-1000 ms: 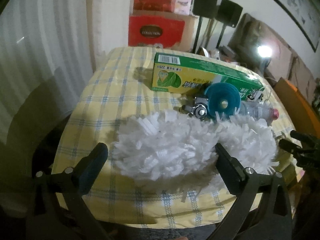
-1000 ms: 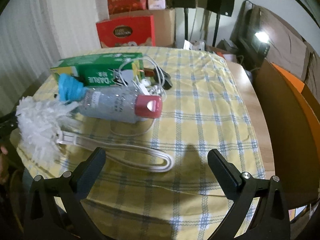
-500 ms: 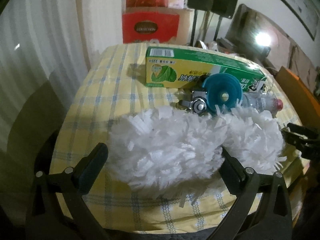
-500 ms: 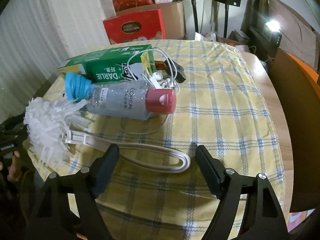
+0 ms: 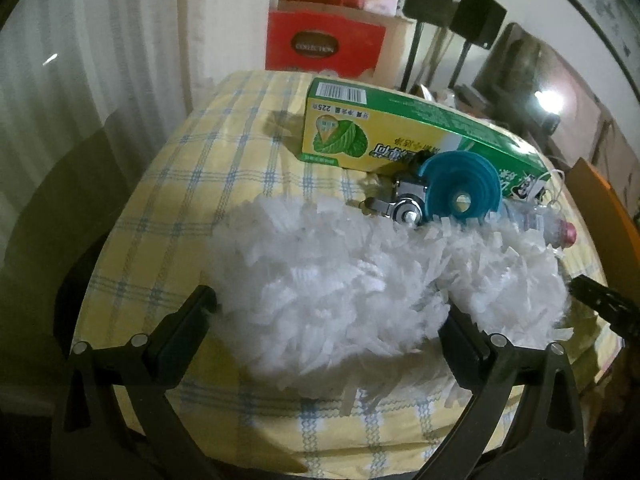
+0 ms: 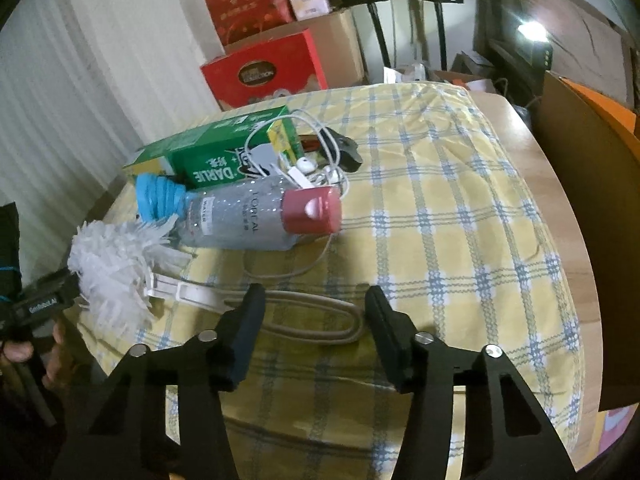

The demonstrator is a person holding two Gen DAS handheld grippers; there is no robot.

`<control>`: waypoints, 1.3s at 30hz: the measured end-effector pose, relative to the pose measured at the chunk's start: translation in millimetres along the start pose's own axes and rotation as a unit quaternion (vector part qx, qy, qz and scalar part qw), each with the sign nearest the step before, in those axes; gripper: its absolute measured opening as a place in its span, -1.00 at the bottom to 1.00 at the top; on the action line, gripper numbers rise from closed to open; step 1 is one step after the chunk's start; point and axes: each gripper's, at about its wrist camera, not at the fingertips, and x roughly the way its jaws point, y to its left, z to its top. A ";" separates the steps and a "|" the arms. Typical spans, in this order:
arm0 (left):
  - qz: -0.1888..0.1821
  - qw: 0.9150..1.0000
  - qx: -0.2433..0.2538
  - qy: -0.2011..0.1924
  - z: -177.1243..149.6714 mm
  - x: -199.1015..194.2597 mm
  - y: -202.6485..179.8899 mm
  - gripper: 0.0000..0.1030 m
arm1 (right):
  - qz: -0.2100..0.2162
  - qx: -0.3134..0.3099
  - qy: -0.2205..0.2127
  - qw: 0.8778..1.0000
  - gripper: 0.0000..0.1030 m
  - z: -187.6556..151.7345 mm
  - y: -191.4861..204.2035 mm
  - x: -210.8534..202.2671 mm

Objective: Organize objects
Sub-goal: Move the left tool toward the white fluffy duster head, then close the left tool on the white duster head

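Note:
A white fluffy duster head (image 5: 340,280) lies on the yellow checked tablecloth (image 5: 168,208), between the wide-apart fingers of my left gripper (image 5: 326,320), which is open. The duster's white loop handle (image 6: 320,320) runs to the right and sits between the fingers of my right gripper (image 6: 316,312). Its jaws are closing, and the pads stand clear of the handle. Behind lie a clear bottle with a pink cap (image 6: 248,216), a blue funnel (image 6: 156,196), a green toothpaste box (image 6: 216,152) and tangled white earphones (image 6: 308,164).
A small metal fitting (image 5: 404,204) sits beside the funnel. A black item (image 6: 344,152) lies by the earphones. Red cartons (image 6: 264,72) and speaker stands stand behind the table. A wooden chair back (image 6: 580,208) rises at the right. A curtain hangs at the left.
My right gripper's fingers have drawn much closer together around the loop handle. The left gripper has edged closer to the duster head, its fingers as wide apart as before.

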 end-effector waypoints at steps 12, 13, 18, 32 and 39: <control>0.016 1.000 0.011 -0.015 0.8 -5.9 -8.3 0.79 | -0.001 -0.008 -0.058 0.998 -0.28 5.0 5.2 -29.6; 0.022 0.999 0.021 -0.020 0.2 -8.4 -11.8 0.77 | -0.002 -0.013 -0.065 0.998 -0.28 5.9 7.2 -32.9; 0.008 1.000 0.024 -0.018 6.0 -12.0 -11.4 0.68 | 0.012 -0.006 -0.071 0.997 -0.29 5.0 4.4 -36.4; -0.008 1.000 -0.005 -0.027 31.6 -21.7 7.8 0.88 | 0.051 0.058 -0.039 0.996 -0.38 0.3 -17.2 -20.8; -0.027 0.999 0.015 -0.008 21.4 -6.9 -3.3 0.97 | 0.049 0.062 -0.025 0.997 -0.38 -2.5 -15.2 -13.7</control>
